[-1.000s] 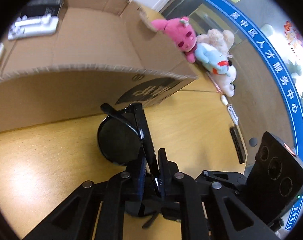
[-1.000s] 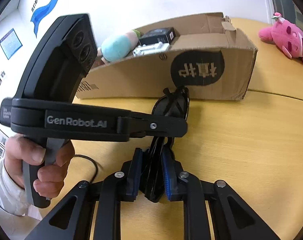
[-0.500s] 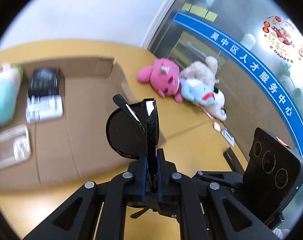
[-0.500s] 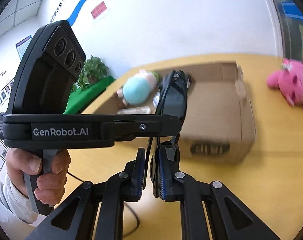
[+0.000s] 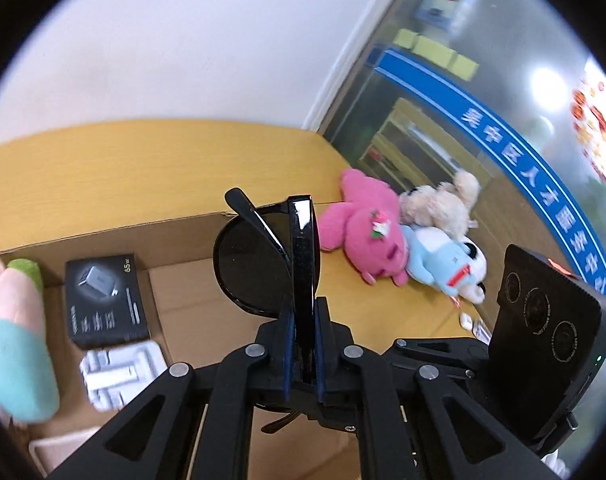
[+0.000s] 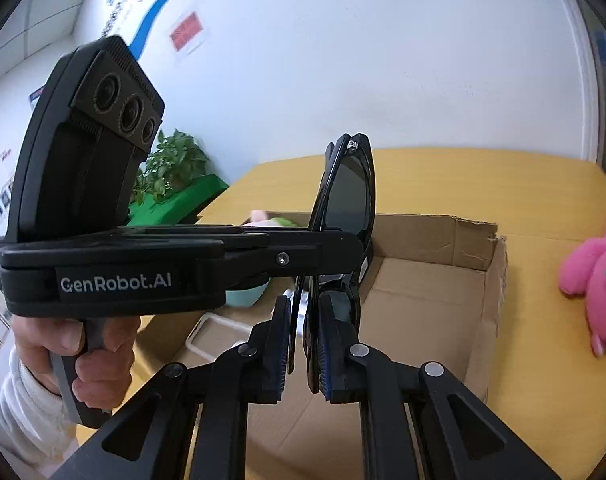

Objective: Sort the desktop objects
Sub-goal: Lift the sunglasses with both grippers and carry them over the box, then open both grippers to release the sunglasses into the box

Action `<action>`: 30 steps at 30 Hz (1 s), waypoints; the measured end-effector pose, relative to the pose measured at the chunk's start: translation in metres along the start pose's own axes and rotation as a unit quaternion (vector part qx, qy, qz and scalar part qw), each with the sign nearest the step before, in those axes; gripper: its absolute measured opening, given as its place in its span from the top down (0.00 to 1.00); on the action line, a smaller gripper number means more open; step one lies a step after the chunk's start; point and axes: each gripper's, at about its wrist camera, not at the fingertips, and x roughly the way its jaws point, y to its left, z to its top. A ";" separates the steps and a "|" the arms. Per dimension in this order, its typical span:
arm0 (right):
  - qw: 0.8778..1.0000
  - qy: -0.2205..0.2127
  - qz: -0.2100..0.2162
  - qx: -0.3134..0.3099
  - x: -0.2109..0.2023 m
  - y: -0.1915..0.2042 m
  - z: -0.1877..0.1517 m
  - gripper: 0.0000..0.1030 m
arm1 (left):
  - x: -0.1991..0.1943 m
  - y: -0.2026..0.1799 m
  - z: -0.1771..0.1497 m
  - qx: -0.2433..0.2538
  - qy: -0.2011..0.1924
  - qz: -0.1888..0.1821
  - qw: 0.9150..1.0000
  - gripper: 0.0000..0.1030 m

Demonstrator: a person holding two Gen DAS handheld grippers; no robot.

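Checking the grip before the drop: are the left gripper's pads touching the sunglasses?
Touching. The left wrist view shows the left gripper shut on the folded sunglasses, both pads pressed against the frame, no gap.

Your way down into the cardboard box (image 6: pixel 431 308) is open on its right half, where the bare floor shows. On the left of it lie a black carton (image 5: pixel 105 300), a white tray (image 5: pixel 119 372) and a soft toy (image 5: pixel 15 344). Outside the right wall, the plush toys (image 5: pixel 403 244) crowd the table (image 5: pixel 115 160).
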 end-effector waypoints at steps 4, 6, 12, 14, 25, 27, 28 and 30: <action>0.999 0.041 0.006 0.032 0.043 -0.031 0.016 0.88 | 0.050 0.043 0.018 -0.043 0.042 -0.003 0.998 0.93; 0.996 0.065 0.011 0.052 0.067 -0.050 0.019 0.88 | 0.076 0.063 0.020 -0.065 0.063 -0.003 0.996 0.93; 0.984 0.138 0.008 0.114 0.136 -0.099 0.007 0.88 | 0.138 0.103 0.011 -0.122 0.119 -0.008 0.985 0.93; 0.979 0.158 -0.004 0.127 0.151 -0.108 0.001 0.88 | 0.154 0.111 0.005 -0.135 0.133 -0.010 0.982 0.93; 0.970 0.187 -0.033 0.153 0.172 -0.122 -0.014 0.85 | 0.165 0.113 0.005 -0.143 0.159 0.028 0.976 0.84; 0.971 0.178 -0.037 0.156 0.165 -0.121 -0.014 0.72 | 0.146 0.104 0.007 -0.131 0.142 0.028 0.981 0.80; 0.972 0.171 -0.037 0.155 0.158 -0.118 -0.013 0.66 | 0.134 0.099 0.008 -0.120 0.132 0.030 0.984 0.79; 0.977 0.155 -0.042 0.143 0.142 -0.107 -0.011 0.54 | 0.100 0.085 0.008 -0.086 0.100 0.044 0.990 0.77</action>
